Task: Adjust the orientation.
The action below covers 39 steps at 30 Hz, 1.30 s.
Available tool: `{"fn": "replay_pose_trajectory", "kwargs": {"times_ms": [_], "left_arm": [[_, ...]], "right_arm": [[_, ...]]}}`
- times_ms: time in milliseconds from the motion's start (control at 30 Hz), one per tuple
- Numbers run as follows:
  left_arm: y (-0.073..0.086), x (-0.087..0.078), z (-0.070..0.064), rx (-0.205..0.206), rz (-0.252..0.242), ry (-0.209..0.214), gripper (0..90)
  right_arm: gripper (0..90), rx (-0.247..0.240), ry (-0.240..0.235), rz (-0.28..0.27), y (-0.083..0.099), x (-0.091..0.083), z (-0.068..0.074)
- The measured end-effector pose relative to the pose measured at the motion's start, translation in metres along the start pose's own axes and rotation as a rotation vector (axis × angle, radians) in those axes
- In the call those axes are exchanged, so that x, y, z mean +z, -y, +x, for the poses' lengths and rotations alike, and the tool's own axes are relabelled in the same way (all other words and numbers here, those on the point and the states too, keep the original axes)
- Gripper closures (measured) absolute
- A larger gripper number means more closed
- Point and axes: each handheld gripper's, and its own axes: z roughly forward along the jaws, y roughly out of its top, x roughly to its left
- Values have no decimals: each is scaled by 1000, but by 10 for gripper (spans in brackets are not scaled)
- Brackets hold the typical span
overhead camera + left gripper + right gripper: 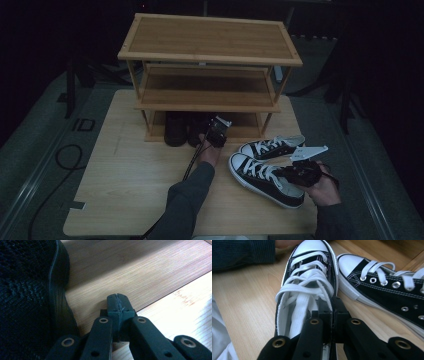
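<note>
At the rack's bottom shelf [247, 131], your left gripper [216, 134] sits clenched on nothing beside the black shoes [176, 129]. To the right, your right gripper [301, 172] pinches the near sneaker's [260, 177] side wall; that thin grip may slip and the sneaker drop when lifted.

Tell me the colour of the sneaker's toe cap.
White, on the black sneaker with white laces; clearest in the right gripper view.

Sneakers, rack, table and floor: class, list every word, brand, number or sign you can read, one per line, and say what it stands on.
"ID": dark marking on the floor, left of the table.
Sneakers, rack, table: no readable text.
</note>
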Motion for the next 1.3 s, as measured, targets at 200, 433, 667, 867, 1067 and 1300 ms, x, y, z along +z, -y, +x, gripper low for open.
{"fn": "replay_pose_trajectory", "kwargs": {"times_ms": [200,433,667,867,1067,1300], "left_arm": [[0,0,0,-2,0,0,900],[0,0,0,-1,0,0,900],[0,0,0,-3,1,0,900],[0,0,0,-10,0,3,900],[0,0,0,-6,0,-1,900],[1,0,-1,-9,-5,1,900]], "right_arm": [[880,-13,4,-11,-8,-5,-2],[880,-26,12,-7,-17,-10,-10],[880,-28,22,-15,-25,-15,-16],[880,-25,25,-33,-32,-19,-21],[879,-27,27,-33,-39,-23,-26],[880,-19,26,-34,-43,-28,-32]]}}
